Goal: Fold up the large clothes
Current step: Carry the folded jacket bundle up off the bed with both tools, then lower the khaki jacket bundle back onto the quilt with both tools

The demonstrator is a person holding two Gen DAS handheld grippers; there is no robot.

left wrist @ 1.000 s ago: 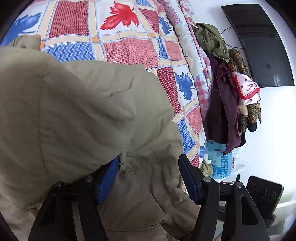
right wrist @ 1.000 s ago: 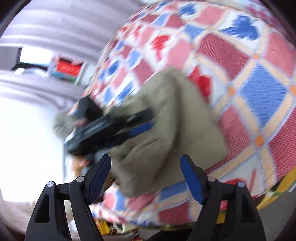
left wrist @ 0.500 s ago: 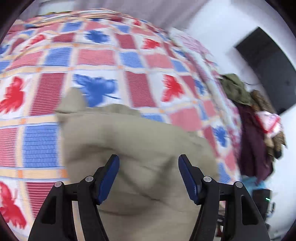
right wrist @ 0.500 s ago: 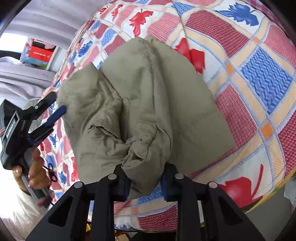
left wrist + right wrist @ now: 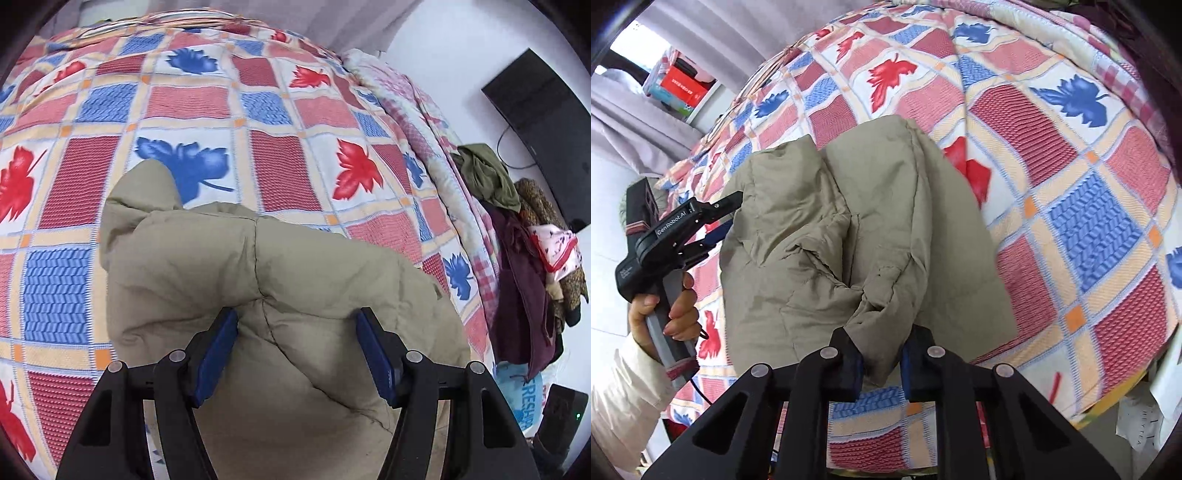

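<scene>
A khaki padded jacket lies bunched on a bedspread checked in red and blue with leaf prints. My left gripper stands open over the jacket's near part, and the fabric under it is not pinched. Seen in the right wrist view, the left gripper sits at the left edge of the jacket, held by a person's hand. My right gripper is closing, with a bunched fold of the jacket's near edge pressed between its pads.
A folded quilt runs along the bed's right side. Beyond it, a heap of dark clothes hangs below a black screen on the white wall. Boxes sit on a shelf by grey curtains. The bed's front edge is close.
The right gripper went from wide open to pinching a fold of the jacket. The left gripper's view has swung up from the jacket's fabric to look across the bed.
</scene>
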